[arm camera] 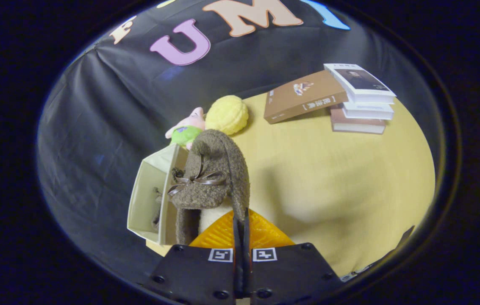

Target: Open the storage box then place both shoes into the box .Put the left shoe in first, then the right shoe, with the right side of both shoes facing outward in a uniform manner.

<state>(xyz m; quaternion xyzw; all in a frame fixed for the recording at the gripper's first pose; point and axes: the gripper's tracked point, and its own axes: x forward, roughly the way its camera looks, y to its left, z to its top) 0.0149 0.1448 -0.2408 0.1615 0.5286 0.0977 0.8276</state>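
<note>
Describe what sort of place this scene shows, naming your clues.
Probably a staged recording booth: a draped black cloth wall, a pale wooden table with stacked books and plush toys. The fingers pinch a brown fuzzy shoe.

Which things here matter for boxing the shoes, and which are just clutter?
Job:
- tool, fingers closed on the brown fuzzy shoe, held up just ahead
- open storage box beside the shoe, something dark inside, too hidden to identify

Lying about:
- yellow plush ball
- pink and green plush toy
- brown book leaning on the stack of books
- wooden table
</note>
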